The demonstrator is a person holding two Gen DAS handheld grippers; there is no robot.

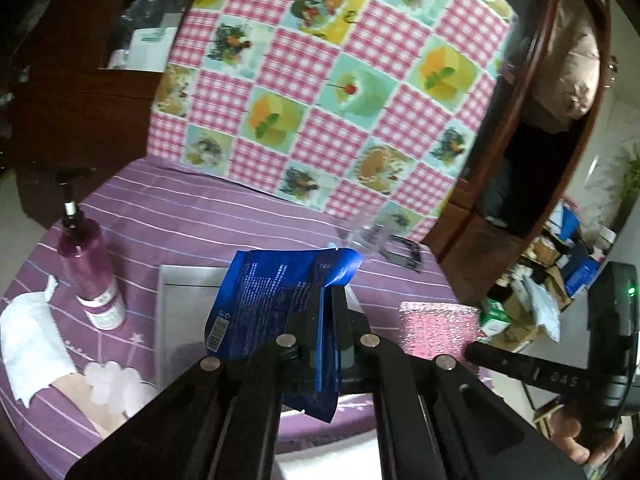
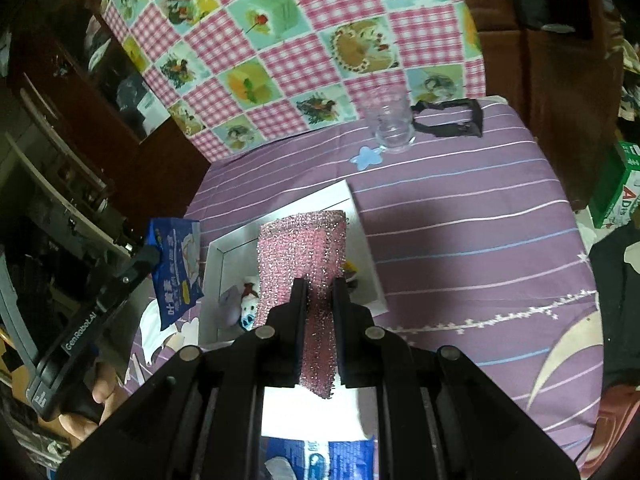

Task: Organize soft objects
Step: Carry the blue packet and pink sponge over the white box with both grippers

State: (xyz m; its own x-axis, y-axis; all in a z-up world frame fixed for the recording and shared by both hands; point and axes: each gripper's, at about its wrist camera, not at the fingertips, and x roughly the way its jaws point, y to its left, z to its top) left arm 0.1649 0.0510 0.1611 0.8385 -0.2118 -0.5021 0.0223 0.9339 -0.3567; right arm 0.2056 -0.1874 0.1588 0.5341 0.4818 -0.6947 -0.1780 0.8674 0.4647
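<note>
At lower centre, left gripper (image 1: 327, 320) pinched the light, crinkly blue pouch (image 1: 276, 300); right gripper (image 2: 320, 304) squeezed the soft pink sponge (image 2: 304, 256) mid-body above the box (image 2: 362, 236).

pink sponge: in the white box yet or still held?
Still held. The right gripper is shut on the pink sponge, which hangs in the air over the white box, not resting inside it.

A pump bottle (image 1: 90, 264) of pink liquid stands upright on the purple striped cloth (image 2: 460, 240) over the tabletop. A clear glass (image 2: 390, 124) stands near the far edge, a blue star (image 2: 366, 158) touching its base and a black frame (image 2: 452, 118) just beside it. Behind hangs a pink checked cloth (image 1: 328, 80), flanked by dark wood cabinets (image 1: 532, 152).
</note>
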